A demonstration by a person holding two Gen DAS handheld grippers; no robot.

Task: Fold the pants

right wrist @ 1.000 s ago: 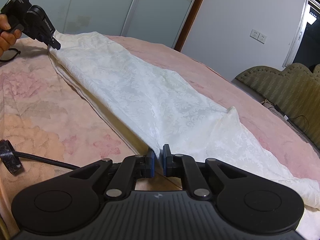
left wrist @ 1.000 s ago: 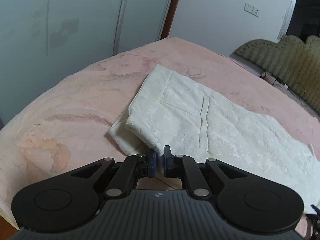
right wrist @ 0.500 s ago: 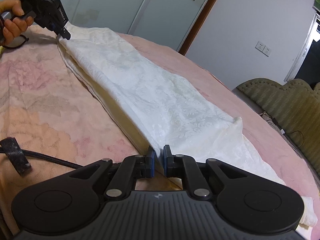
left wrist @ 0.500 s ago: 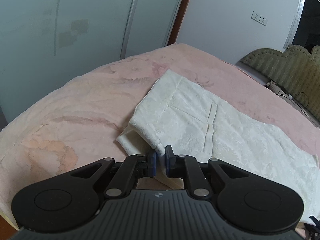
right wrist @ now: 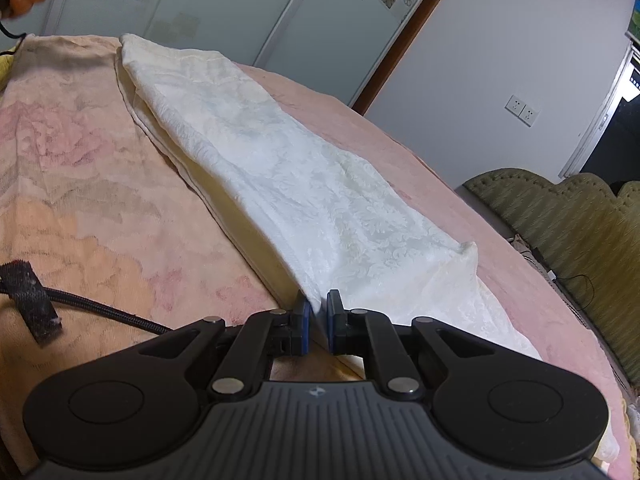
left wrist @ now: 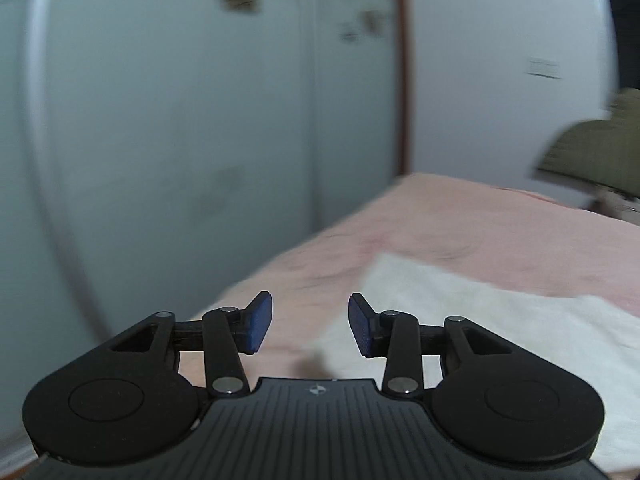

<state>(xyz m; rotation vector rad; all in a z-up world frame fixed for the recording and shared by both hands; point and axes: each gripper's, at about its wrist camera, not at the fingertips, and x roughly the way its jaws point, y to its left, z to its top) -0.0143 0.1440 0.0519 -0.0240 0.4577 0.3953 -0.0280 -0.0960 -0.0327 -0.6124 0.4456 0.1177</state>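
While the white pants (right wrist: 280, 184) lie stretched along the pink bed (right wrist: 80, 184) from eleven o'clock down to five o'clock in the right wrist view, the right hand-held gripper (right wrist: 318, 320) is pinched narrow on their near edge, cloth caught between the blue pads. The left hand-held gripper (left wrist: 310, 328) stands wide with nothing between its pads; its view is blurred, and the pants (left wrist: 500, 332) appear to lie at three o'clock below it. A black cable (right wrist: 100, 310) rests on the bed at nine o'clock. A green headboard (right wrist: 568, 220) sits at three o'clock.
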